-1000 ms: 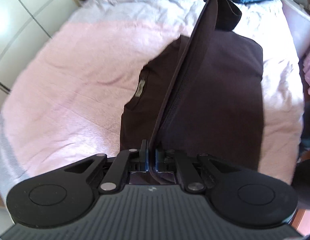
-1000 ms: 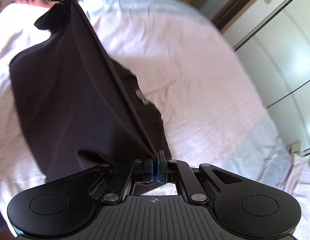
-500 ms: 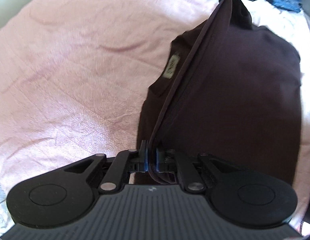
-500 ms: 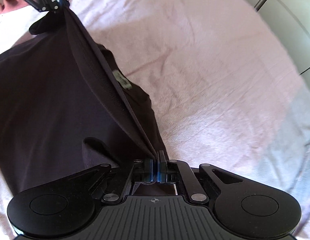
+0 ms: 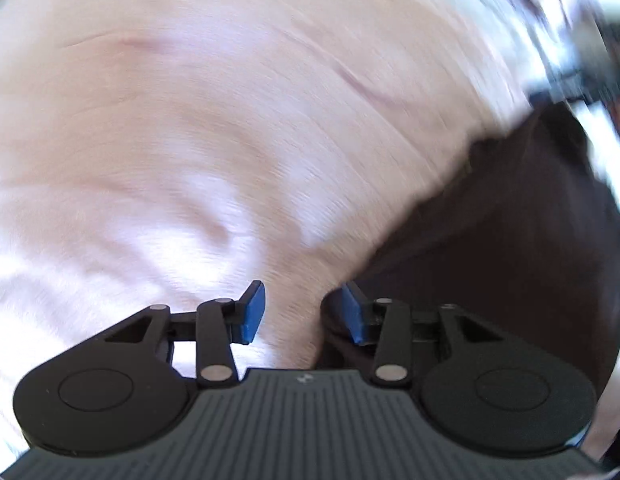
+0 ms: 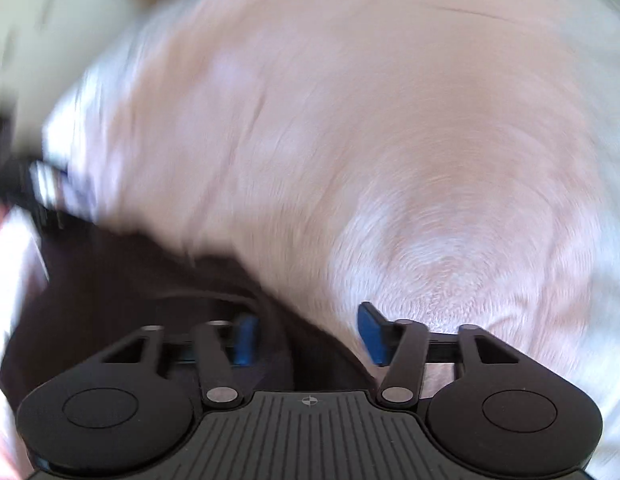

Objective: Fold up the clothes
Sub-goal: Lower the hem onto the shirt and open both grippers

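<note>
A dark brown garment (image 5: 510, 240) lies on the pink bedspread (image 5: 190, 120), filling the right side of the left wrist view. My left gripper (image 5: 300, 312) is open just above the bedspread, its right blue pad at the garment's edge. In the right wrist view the same garment (image 6: 110, 280) lies at lower left, and my right gripper (image 6: 306, 332) is open with the garment's edge running under its fingers. The other gripper shows as a dark blur at far right (image 5: 582, 84) and far left (image 6: 26, 184). Both views are motion-blurred.
The pink bedspread (image 6: 390, 140) stretches over most of both views. A pale wall or cupboard (image 6: 50, 20) is blurred at the upper left of the right wrist view.
Both grippers were shut on the garment's lifted edge; now both are open and the garment lies flat. Both cameras have swung down close to the bedspread.
</note>
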Demonstrator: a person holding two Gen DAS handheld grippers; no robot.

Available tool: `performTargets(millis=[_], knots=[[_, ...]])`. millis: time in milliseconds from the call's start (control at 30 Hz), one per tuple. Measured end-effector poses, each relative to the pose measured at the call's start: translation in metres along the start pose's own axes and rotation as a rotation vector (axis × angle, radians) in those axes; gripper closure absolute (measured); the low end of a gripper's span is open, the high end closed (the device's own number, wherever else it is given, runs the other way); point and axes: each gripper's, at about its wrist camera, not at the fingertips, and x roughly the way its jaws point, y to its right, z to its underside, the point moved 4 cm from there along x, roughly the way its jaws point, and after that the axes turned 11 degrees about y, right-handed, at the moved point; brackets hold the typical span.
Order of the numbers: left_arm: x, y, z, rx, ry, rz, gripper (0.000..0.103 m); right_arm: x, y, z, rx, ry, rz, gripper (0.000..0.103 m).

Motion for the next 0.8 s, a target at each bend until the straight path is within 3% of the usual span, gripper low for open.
performTargets(millis=[167,233,300,400,500,600,800], knots=[[-0.043,-0.029,0.008,-0.163,0.100,-0.036,0.063,-0.046,0.033,-0.014,0.371,0.211,-0.048,0.040],[-0.055,-0.024,0.025,-0.179,0.113,-0.045,0.059,-0.059,0.032,-0.011,0.390,0.264,-0.009,0.040],[-0.050,-0.017,0.045,-0.190,0.089,-0.043,0.053,-0.062,0.018,0.000,0.351,0.261,0.021,0.039],[-0.030,-0.005,0.076,-0.206,0.027,-0.057,0.051,-0.067,-0.003,0.017,0.293,0.256,0.067,0.038],[-0.009,0.002,0.099,-0.223,-0.010,-0.081,0.052,-0.055,-0.023,0.052,0.231,0.179,0.145,0.038],[-0.004,-0.001,0.102,-0.271,0.032,-0.095,0.052,-0.041,-0.022,0.078,0.224,0.106,0.224,0.038],[-0.005,-0.008,0.095,-0.266,0.031,-0.154,0.054,-0.067,-0.035,0.081,0.252,0.127,0.213,0.038]])
